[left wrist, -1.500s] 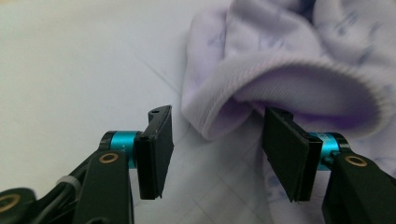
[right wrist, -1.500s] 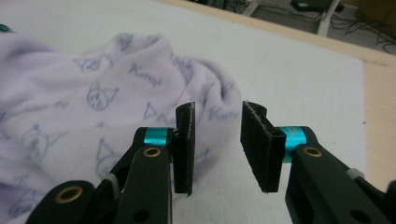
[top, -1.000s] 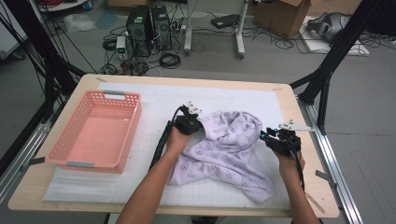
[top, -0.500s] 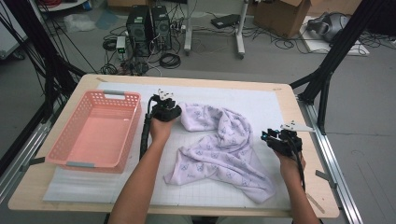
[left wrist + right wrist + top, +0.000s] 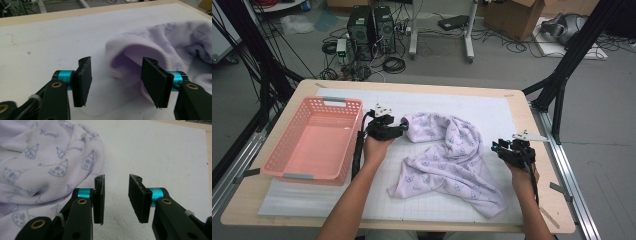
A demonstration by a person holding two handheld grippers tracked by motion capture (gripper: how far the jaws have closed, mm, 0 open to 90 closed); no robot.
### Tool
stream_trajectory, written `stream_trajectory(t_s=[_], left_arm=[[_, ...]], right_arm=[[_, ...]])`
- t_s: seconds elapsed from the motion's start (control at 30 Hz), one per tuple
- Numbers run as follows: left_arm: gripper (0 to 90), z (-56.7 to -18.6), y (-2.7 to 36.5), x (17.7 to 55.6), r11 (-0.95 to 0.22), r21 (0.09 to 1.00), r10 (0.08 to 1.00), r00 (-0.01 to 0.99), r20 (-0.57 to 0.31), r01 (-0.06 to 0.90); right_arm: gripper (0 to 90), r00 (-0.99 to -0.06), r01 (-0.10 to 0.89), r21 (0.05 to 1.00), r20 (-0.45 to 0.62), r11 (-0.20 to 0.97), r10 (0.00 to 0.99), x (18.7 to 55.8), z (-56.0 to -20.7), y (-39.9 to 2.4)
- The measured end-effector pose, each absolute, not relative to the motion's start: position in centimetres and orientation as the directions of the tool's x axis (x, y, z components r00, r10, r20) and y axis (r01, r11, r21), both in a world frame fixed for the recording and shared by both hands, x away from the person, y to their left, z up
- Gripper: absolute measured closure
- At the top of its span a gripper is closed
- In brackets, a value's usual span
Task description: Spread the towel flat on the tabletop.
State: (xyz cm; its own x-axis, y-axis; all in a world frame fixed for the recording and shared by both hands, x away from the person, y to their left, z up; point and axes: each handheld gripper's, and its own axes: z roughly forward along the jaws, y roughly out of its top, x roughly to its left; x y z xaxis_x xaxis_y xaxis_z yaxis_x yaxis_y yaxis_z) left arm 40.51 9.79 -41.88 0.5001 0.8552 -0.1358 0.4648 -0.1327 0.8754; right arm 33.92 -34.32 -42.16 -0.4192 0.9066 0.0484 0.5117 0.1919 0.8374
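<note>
Lilac garment, soft printed knit, lies rumpled mid-table on the white mat, right of the pink basket. My left gripper has just been opening, jaws apart at the ribbed cuff, nothing pinched. My right gripper waits near the hem, jaws apart, empty. It's light and floppy, I'd say; it'll sag, so grab doubled edges like that cuff.

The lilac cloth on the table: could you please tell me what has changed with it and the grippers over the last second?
The left gripper dragged one end of the lilac cloth leftward toward the pink basket, stretching it out. Its jaws have just been opening and no longer pinch the cuff, which lies just ahead of them. The right gripper stayed put at the cloth's right edge, open and holding nothing. The basket did not move.
</note>
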Motion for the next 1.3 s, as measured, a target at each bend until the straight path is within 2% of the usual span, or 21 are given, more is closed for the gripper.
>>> stream_trajectory(t_s=[0.13,0.2,0.27,0.43,0.53,0.63,1.0,1.13,1.3], left_arm=[[43.1,-41.7,10.4,38.8,-0.137,0.885,0.841,0.524,-0.133,0.444],[43.7,-41.6,10.3,38.2,-0.178,0.871,0.815,0.565,-0.131,0.458],[47.9,-41.7,10.0,37.5,-0.213,0.871,0.790,0.603,-0.113,0.442],[50.7,-42.4,7.8,37.3,-0.279,0.857,0.705,0.698,-0.123,0.433],[56.8,-43.0,6.1,37.8,-0.298,0.847,0.677,0.723,-0.138,0.441],[61.0,-43.7,4.4,38.5,-0.336,0.833,0.664,0.738,-0.122,0.440],[67.3,-44.9,0.9,39.7,-0.398,0.797,0.692,0.719,-0.063,0.454],[65.8,-45.0,0.3,39.6,-0.413,0.794,0.680,0.731,-0.059,0.447],[61.4,-45.0,0.0,39.3,-0.404,0.793,0.651,0.753,-0.100,0.456]], right_arm=[[65.5,-0.420,0.507,0.840,0.045,0.194,0.906,33.6,-41.9,-34.3],[65.2,-0.425,0.502,0.843,0.044,0.195,0.904,33.5,-41.8,-34.4],[64.5,-0.430,0.500,0.843,0.041,0.200,0.902,33.5,-41.8,-34.3],[64.0,-0.439,0.509,0.834,0.038,0.213,0.898,33.6,-42.0,-34.0],[63.8,-0.446,0.510,0.831,0.033,0.224,0.894,33.7,-42.1,-33.8],[63.8,-0.447,0.512,0.829,0.035,0.224,0.894,33.7,-42.1,-33.8],[63.1,-0.453,0.515,0.829,0.047,0.218,0.890,33.6,-42.1,-34.1],[63.0,-0.453,0.515,0.830,0.051,0.214,0.890,33.6,-42.0,-34.2],[63.2,-0.462,0.513,0.829,0.051,0.220,0.885,33.7,-42.2,-34.1]])
